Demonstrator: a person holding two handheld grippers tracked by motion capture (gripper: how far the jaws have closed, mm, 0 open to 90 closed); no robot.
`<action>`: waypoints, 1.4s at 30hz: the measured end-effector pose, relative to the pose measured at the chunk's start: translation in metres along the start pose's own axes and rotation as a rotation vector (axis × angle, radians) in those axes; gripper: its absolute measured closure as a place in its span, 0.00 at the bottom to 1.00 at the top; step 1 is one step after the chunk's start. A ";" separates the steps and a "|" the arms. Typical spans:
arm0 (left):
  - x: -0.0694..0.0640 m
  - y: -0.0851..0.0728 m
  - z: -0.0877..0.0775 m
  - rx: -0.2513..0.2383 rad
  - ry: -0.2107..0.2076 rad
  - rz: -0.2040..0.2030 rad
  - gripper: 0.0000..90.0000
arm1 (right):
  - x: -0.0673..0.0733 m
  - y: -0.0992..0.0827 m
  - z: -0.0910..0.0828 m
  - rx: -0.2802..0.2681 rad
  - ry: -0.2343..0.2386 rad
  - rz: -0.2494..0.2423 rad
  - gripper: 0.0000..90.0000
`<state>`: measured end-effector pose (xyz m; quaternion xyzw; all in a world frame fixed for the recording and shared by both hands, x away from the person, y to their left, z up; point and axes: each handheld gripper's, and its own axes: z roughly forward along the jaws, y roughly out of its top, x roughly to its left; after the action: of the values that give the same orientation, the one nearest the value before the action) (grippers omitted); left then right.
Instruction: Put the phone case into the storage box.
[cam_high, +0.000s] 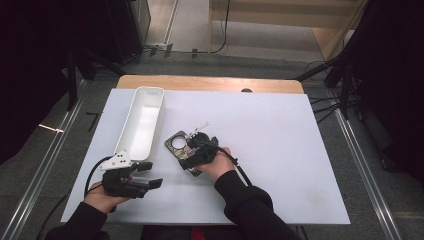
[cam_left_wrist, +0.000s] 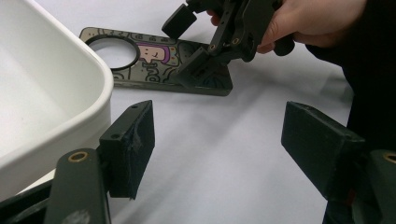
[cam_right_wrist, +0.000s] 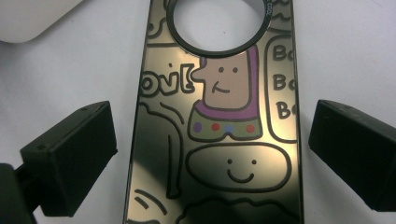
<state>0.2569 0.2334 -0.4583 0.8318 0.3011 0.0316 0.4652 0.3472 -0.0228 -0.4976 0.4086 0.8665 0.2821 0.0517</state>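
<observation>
Across the white table sheet (cam_high: 280, 150), the biggest thing is the long white bin (cam_high: 141, 120), lying lengthwise away from the person on the left side. Just right of its near end, flat on the sheet, lies the phone case (cam_right_wrist: 219, 130), a dark glossy plate with cartoon drawings and a round camera opening at its far end. Its long axis runs straight away from the right gripper (cam_right_wrist: 212, 154), which hangs directly over it with jaws spread wide, one on each long edge, not yet touching. A squeeze from here looks likely to catch the case across its narrow width. The left gripper (cam_left_wrist: 219, 140) rests apart near the bin's near corner, also spread and empty, with the case ahead of it but clearly farther off than from the right.
</observation>
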 end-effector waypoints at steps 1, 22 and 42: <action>0.000 0.000 0.000 0.000 0.000 0.000 0.28 | 0.000 0.000 0.000 0.004 0.002 0.002 0.00; 0.000 0.000 0.000 -0.002 0.001 0.000 0.28 | 0.006 -0.001 0.006 0.027 -0.055 -0.035 0.01; 0.000 0.000 0.000 -0.001 0.003 0.000 0.28 | 0.013 -0.003 0.008 0.002 -0.130 -0.019 0.05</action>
<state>0.2567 0.2332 -0.4583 0.8317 0.3017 0.0328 0.4650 0.3388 -0.0107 -0.5042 0.4181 0.8653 0.2535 0.1102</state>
